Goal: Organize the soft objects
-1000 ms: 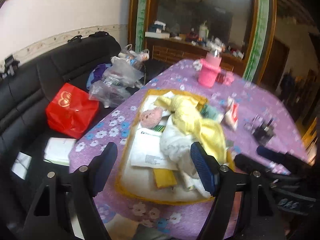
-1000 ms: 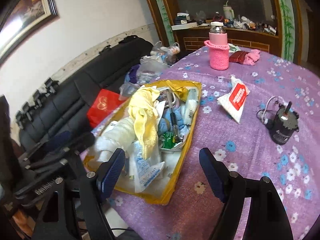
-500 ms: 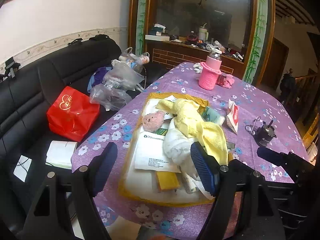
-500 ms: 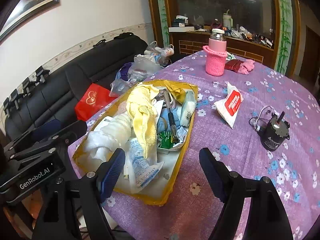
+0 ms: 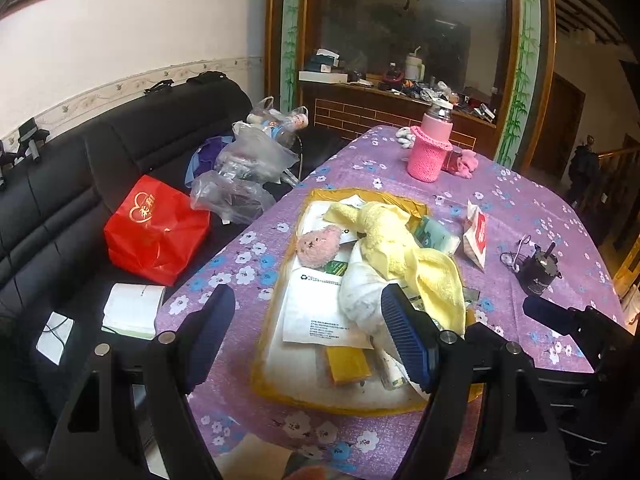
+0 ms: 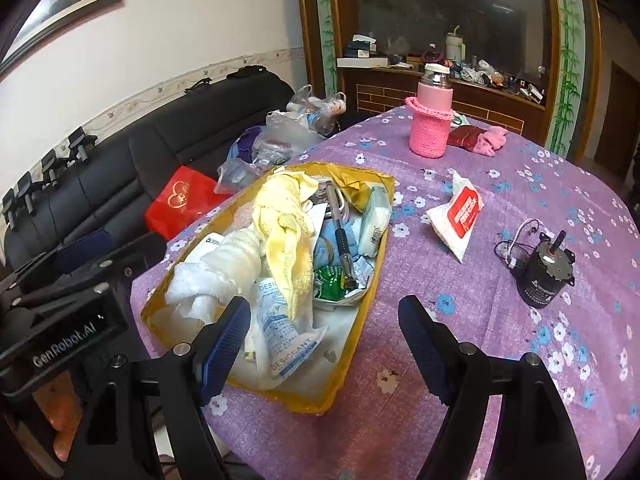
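Note:
A yellow tray (image 5: 276, 304) (image 6: 360, 312) on the purple floral table holds a yellow towel (image 5: 404, 244) (image 6: 286, 216), a white cloth (image 5: 360, 296) (image 6: 224, 264), a pink plush toy (image 5: 318, 246), desiccant packets (image 6: 286, 332), papers and a metal tool (image 6: 340, 232). My left gripper (image 5: 308, 332) is open and empty, above the tray's near end. My right gripper (image 6: 324, 344) is open and empty, above the tray's near right corner. Each gripper shows at the edge of the other's view.
A pink knitted bottle (image 5: 430, 148) (image 6: 432, 120), a pink cloth (image 6: 490, 140), a tissue pack (image 5: 478, 236) (image 6: 458, 216) and a small black motor (image 5: 538, 270) (image 6: 546, 274) lie on the table. A black sofa (image 5: 60, 184) at left holds a red bag (image 5: 156, 228) and plastic bags (image 5: 248, 164).
Both grippers have pulled back and risen a little, so the tray and table look smaller and farther. Both stay open and empty. Nothing on the table has moved.

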A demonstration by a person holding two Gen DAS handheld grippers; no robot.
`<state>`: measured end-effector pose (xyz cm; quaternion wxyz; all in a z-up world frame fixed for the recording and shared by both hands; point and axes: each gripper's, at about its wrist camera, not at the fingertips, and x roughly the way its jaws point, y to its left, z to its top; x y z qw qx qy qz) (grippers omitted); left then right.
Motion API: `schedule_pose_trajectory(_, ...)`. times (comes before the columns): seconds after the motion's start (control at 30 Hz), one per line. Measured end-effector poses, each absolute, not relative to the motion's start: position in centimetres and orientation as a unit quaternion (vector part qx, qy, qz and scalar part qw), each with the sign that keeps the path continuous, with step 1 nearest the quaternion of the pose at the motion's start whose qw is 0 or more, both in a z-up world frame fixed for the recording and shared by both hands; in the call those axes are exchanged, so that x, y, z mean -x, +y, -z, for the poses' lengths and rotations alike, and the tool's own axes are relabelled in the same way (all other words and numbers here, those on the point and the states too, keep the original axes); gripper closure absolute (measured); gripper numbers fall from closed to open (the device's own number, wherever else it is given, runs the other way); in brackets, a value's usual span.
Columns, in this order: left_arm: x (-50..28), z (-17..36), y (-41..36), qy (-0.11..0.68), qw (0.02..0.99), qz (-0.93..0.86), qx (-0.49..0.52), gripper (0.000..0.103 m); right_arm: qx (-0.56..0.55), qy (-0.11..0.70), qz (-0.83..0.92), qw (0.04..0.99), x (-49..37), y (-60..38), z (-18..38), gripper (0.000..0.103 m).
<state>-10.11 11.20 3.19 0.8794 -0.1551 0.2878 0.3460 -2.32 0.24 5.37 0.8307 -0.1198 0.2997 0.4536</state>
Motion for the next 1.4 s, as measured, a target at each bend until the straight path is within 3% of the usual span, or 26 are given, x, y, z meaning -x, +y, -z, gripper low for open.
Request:
schedule_pose_trajectory(0.8,8.5,-1.4,11.2,0.342,0.854,-0.378,0.108,0.027,0.089,0.322,-0.442,0.832,-0.1,-0.9,-5.6,0.026)
schedule_pose_trajectory(1.4,9.3,-1.4,11.9,0.338,0.852,-0.381,0.119,0.027,0.095,0.317,-0.462,0.823,0.4,0.4,-5.8,0.026)
